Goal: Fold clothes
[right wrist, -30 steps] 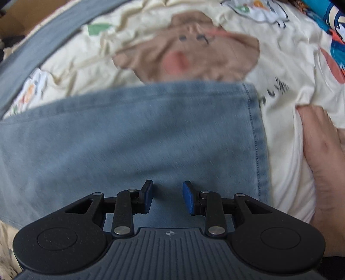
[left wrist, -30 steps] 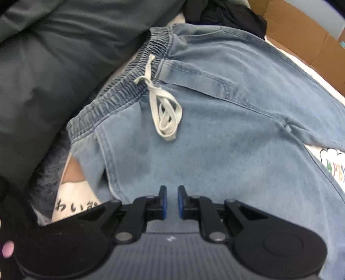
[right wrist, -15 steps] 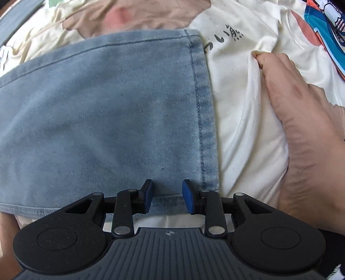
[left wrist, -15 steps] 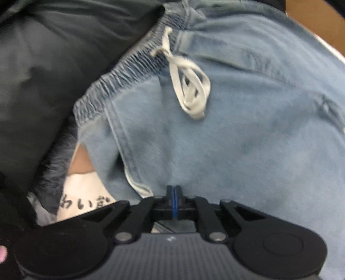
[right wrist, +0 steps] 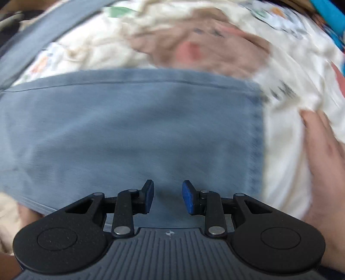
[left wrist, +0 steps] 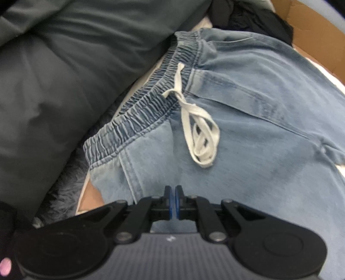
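Note:
Light blue jeans point(left wrist: 258, 129) lie spread out, with the elastic waistband point(left wrist: 140, 116) and white drawstring point(left wrist: 200, 137) in the left wrist view. My left gripper point(left wrist: 172, 202) is at the near side of the hip, its blue pads pinched together on the denim. In the blurred right wrist view, the leg end of the jeans point(right wrist: 140, 129) lies flat with its hem point(right wrist: 256, 140) to the right. My right gripper point(right wrist: 168, 197) hovers open over that leg near its front edge, nothing between its fingers.
A dark grey duvet point(left wrist: 54, 86) bulges left of the waistband. A black garment point(left wrist: 258, 17) and a cardboard box point(left wrist: 312, 38) lie beyond it. The cream bear-print sheet point(right wrist: 204, 49) lies under the jeans. A person's bare foot or hand point(right wrist: 323, 161) rests right of the hem.
My left gripper closed from open onto the denim at the hip. The right gripper stayed open and swung back over the leg, so the hem sits farther right and the view is blurred.

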`<state>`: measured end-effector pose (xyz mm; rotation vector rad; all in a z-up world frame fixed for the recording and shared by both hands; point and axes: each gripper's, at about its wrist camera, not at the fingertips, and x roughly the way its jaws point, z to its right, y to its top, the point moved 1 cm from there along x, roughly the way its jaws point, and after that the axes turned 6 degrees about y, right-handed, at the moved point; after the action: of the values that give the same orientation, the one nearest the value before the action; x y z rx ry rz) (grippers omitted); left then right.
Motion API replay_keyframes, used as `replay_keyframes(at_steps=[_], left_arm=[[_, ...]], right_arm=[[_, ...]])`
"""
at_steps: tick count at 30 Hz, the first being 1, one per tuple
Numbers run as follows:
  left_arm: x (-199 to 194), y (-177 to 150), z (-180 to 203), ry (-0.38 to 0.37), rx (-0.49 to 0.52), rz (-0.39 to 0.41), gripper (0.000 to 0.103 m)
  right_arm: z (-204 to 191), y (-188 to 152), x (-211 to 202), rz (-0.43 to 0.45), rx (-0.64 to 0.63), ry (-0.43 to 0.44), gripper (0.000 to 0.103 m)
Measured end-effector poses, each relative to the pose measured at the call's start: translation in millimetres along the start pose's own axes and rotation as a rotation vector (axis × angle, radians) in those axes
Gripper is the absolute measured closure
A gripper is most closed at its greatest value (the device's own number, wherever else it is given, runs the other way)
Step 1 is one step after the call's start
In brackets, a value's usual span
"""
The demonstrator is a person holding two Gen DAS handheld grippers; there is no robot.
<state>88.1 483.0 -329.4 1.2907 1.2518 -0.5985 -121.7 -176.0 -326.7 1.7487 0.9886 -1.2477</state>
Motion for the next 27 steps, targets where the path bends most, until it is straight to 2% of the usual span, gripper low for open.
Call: replay_keyframes(at_steps=[4, 9, 12, 18, 21, 23, 27], left_arm=[[22.5, 6.7, -9.8, 0.048, -0.023, -0.004, 0.099], [43.5, 11.8, -22.0, 0.052, -0.056, 0.011, 0.1], [47.5, 19.4, -35.5, 0.035, -0.13, -0.005, 0.1], [25.8, 25.1, -54.2, -0.018, -0.132, -0.008, 0.1], [1.0, 24.4, -57.4, -0.032, -0.097, 0.048, 0.1], [-11.8, 22.5, -55.7, -0.008, -0.056, 0.09, 0.099], [-1.2, 14.2, -60.7, -0.033, -0.102, 0.038, 0.099]], right_arm=[[-17.2, 14.9, 3.8, -0.008, -0.05, 0.076, 0.067], [-40.8, 24.8, 13.9, -0.047, -0.128, 0.093, 0.067], [-50.2, 26.0, 25.5, -0.07, -0.15, 0.078, 0.066], [-59.8, 29.9, 26.5, -0.065, -0.161, 0.068, 0.066], [-65.6, 32.6, 21.6, -0.043, -0.174, 0.091, 0.066], [-70.5, 32.0, 19.4, -0.034, -0.184, 0.11, 0.066], [-77.4, 33.0, 21.1, -0.037, -0.202, 0.131, 0.066]])
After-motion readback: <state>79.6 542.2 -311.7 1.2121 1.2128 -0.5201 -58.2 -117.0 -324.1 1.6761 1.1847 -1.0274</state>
